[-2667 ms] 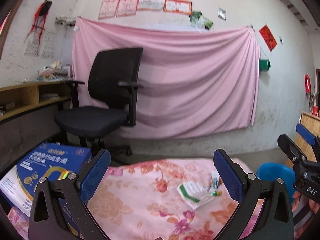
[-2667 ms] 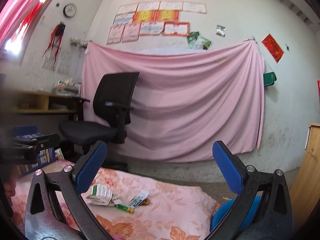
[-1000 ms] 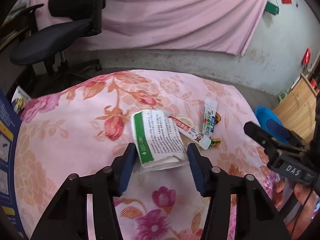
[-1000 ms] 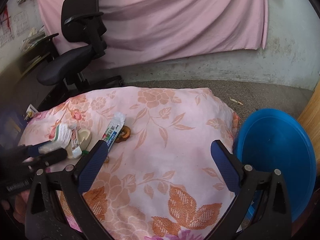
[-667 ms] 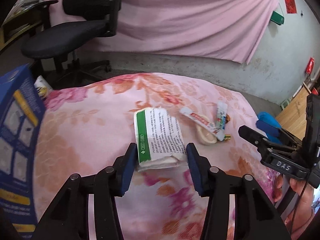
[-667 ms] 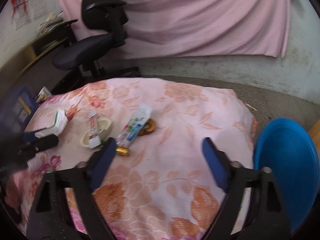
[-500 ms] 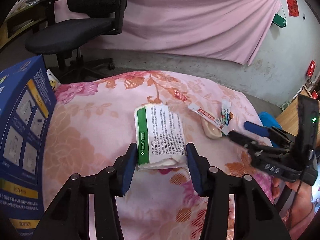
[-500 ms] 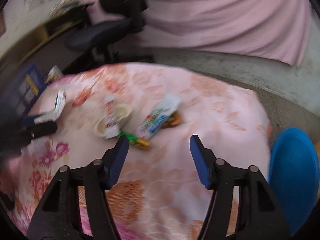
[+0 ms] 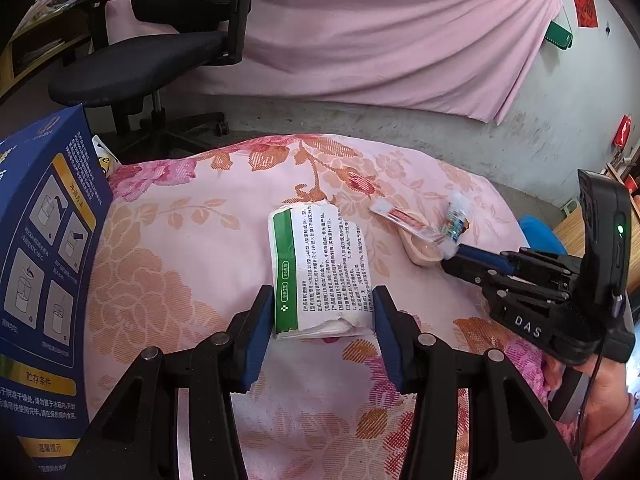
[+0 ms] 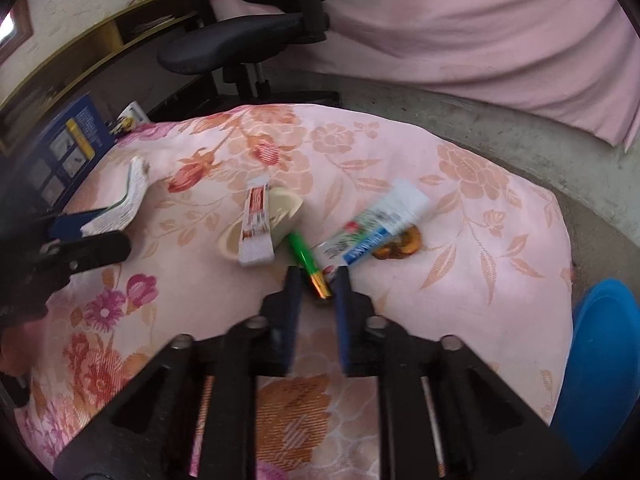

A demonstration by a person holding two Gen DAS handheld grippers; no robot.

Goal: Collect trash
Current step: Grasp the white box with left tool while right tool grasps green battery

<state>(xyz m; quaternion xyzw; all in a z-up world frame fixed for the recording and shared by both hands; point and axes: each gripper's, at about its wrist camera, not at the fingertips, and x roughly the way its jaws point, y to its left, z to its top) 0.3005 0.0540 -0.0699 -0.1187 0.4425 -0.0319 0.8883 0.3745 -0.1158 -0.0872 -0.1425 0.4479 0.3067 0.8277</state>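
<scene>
Left wrist view: the left gripper (image 9: 323, 312) sits at lower centre with both blue pads pressed against the near end of the white packet (image 9: 320, 268), jaws clamped on it. The packet, green-striped and printed with text, lies flat on the floral cloth (image 9: 200, 240) mid-frame. At far left stands a blue box (image 9: 44, 264). At right the right gripper (image 9: 450, 258) reaches in from the edge, a hand (image 9: 600, 384) under it, its tips at the little heap of trash right of centre.

Right wrist view: the right gripper (image 10: 316, 284) is low centre, jaws nearly together around the gold end of the green battery (image 10: 308, 262); whether the pads touch it I cannot tell, the picture is blurred. Just above left lies a red-and-white sachet (image 10: 256, 224) across a cream lid (image 10: 280, 212). Right of the battery is a blue-and-white tube (image 10: 376, 220), partly over an orange scrap (image 10: 404, 242). A blue bin (image 10: 600, 356) shows at the lower right edge. An office chair (image 10: 256, 32) stands at top centre.
</scene>
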